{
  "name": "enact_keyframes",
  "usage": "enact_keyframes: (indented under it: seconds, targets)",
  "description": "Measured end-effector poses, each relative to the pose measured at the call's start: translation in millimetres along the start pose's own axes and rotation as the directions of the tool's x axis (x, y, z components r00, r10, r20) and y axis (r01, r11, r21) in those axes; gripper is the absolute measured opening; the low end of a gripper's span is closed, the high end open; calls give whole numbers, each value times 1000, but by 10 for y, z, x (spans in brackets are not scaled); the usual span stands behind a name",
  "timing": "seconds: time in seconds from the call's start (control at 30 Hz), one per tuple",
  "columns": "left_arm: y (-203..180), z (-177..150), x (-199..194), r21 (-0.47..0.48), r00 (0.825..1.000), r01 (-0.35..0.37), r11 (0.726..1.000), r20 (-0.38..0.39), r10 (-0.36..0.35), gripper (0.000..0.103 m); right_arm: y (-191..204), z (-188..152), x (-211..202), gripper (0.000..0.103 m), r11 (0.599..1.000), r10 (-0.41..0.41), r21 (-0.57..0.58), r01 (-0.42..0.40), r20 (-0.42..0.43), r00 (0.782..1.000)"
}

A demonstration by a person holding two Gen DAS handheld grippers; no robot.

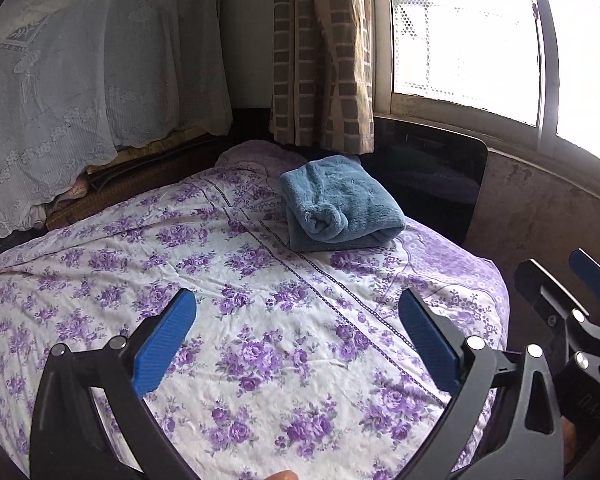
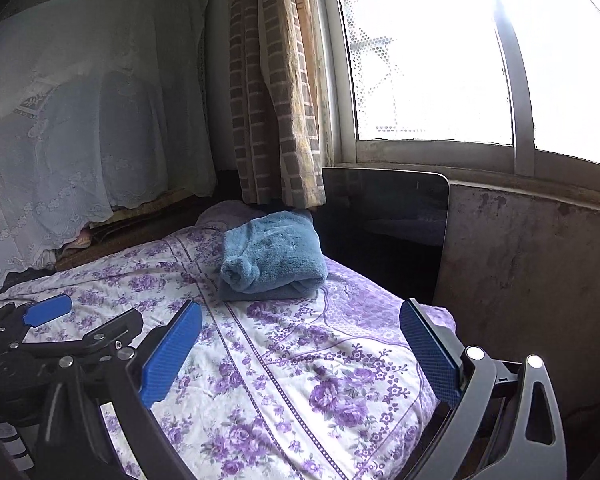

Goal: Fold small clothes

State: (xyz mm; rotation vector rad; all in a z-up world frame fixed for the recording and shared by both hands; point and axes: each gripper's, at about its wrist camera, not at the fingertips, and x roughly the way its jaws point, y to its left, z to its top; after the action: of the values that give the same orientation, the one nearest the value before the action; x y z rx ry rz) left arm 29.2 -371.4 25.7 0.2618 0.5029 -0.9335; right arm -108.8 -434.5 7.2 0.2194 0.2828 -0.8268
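Both of your hand-held grippers, left [image 1: 296, 344] and right [image 2: 300, 352], are spread wide with nothing between the pads, held clear above the bed [image 1: 260, 360]. The blue garment [image 1: 340, 204] lies folded at the bed's far end below the curtain [image 1: 320, 52], well apart from both. Parked out of the way like that, it looks finished.

Black gripper [image 1: 296, 334] frames, ribbed blue pads [image 1: 164, 344]

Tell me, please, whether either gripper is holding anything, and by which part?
Nothing: left gripper and right gripper are open, short of the folded blue cloth.
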Motion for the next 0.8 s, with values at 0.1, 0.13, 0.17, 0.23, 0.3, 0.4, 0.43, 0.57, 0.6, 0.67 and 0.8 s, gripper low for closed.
enact_keyframes:
  seconds: [0.1, 0.13, 0.17, 0.23, 0.3, 0.4, 0.43, 0.57, 0.6, 0.67, 0.8]
  targets:
    - [-8, -14, -28, -3, 1000, -5, 1000, -8, 5, 99, 9, -3, -49, 99, 1000, 18, -2, -18, -3, 1000]
    - [-13, -19, -39, -3, 1000, -9, 1000, -9, 9, 99, 19, -1, -63, 99, 1000, 21, -6, -21, -1, 1000]
    - [-12, -23, -49, -5, 1000, -11, 1000, -9, 11, 99, 27, 0, -88, 99, 1000, 23, -9, -23, 3, 1000]
    - [-6, -25, -65, -8, 1000, -10, 1000, -13, 10, 99, 39, 4, -107, 99, 1000, 23, -12, -23, 7, 1000]
    - [-2, -18, -75, -12, 1000, -7, 1000, -17, 7, 99, 40, 4, -120, 99, 1000, 29, -9, -29, 5, 1000]
    - [7, -17, -103, -13, 1000, -11, 1000, -12, 11, 99, 36, 11, -114, 99, 999, 38, -5, -38, 3, 999]
    - [6, -15, -120, -11, 1000, -15, 1000, -7, 15, 99, 37, 16, -110, 99, 999, 40, -5, -40, 4, 999]
    - [14, -3, -159, -12, 1000, -20, 1000, -1, 20, 99, 42, 17, -143, 99, 999, 44, -3, -44, 9, 999]
    - [16, -2, -166, -12, 1000, -19, 1000, -2, 19, 99, 42, 17, -148, 99, 999, 44, -3, -44, 10, 999]
    - [18, 0, -173, -13, 1000, -20, 1000, -2, 20, 99, 43, 17, -154, 99, 999, 44, -2, -44, 9, 999]
    - [22, 1, -187, -12, 1000, -20, 1000, -1, 20, 99, 43, 21, -159, 99, 999, 47, -1, -47, 11, 999]
